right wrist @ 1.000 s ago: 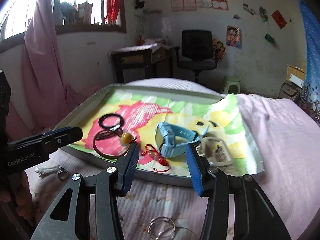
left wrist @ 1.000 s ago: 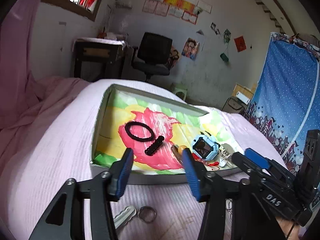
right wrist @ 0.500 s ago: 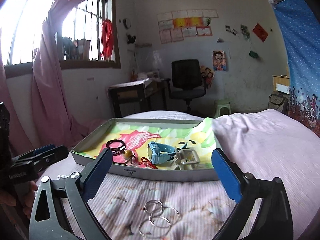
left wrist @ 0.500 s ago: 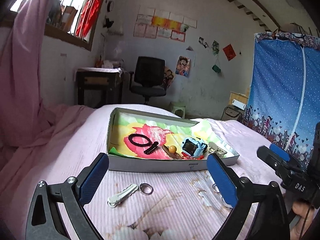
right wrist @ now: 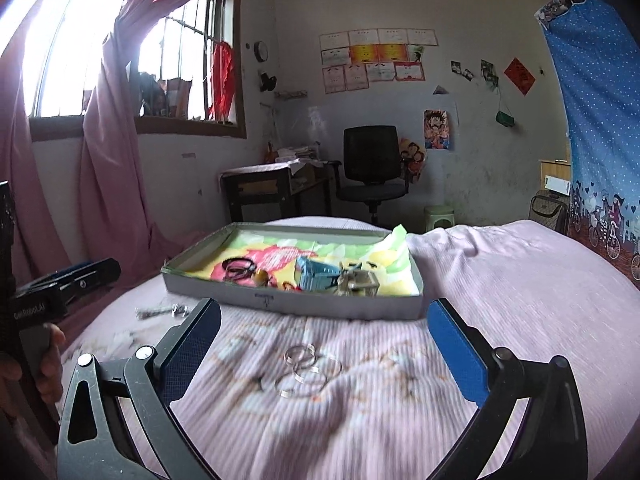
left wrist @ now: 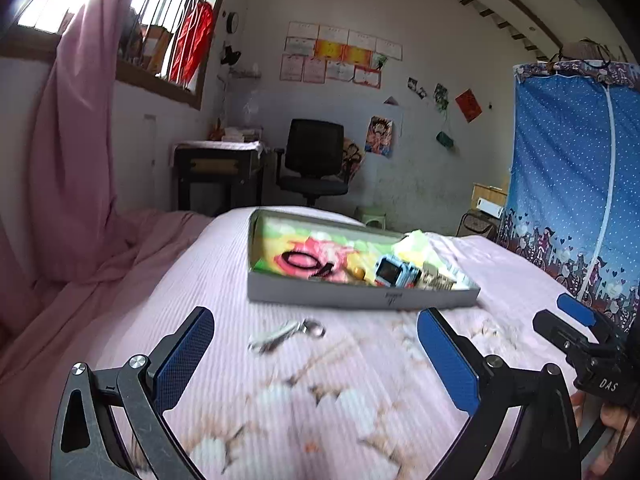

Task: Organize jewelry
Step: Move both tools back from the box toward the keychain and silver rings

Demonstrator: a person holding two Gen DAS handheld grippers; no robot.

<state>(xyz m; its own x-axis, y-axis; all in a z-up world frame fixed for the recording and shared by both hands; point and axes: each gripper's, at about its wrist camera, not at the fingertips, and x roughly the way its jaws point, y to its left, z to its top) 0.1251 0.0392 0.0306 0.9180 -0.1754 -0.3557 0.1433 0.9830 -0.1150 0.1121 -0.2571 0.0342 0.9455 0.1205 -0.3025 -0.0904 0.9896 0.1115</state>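
The jewellery mostly sits in the shallow grey cardboard tray (right wrist: 280, 300) lined with bright floral paper, which rests on the pink ribbed bedspread (right wrist: 520, 280) ahead of me; inside it I can make out a black elastic hair loop (left wrist: 301, 259), a light-blue plastic child's watch (right wrist: 316, 276), a small amber bead (right wrist: 262, 276) and a pale metal buckle piece (right wrist: 358, 282), gathered loosely towards the near wall, which I take to be where sorted pieces go. Outside the tray, a cluster of thin silver rings (right wrist: 308, 368) lies on the bedspread between my right gripper's (right wrist: 324, 352) fingers but touched by neither; a silver clip with a small ring (left wrist: 286, 334) lies likewise in front of my left gripper (left wrist: 316, 360), near the tray's front wall; these two look like what is left to sort.

Both pairs of blue-padded fingers are spread as wide as they go, having just been opening, with nothing pinched in either; I judge I hold them wide and back from the tray so each can frame its stray piece. The blur in the left view makes the clip's exact shape hard to tell. Thin rings on soft cloth will likely slip or sink under the pads.
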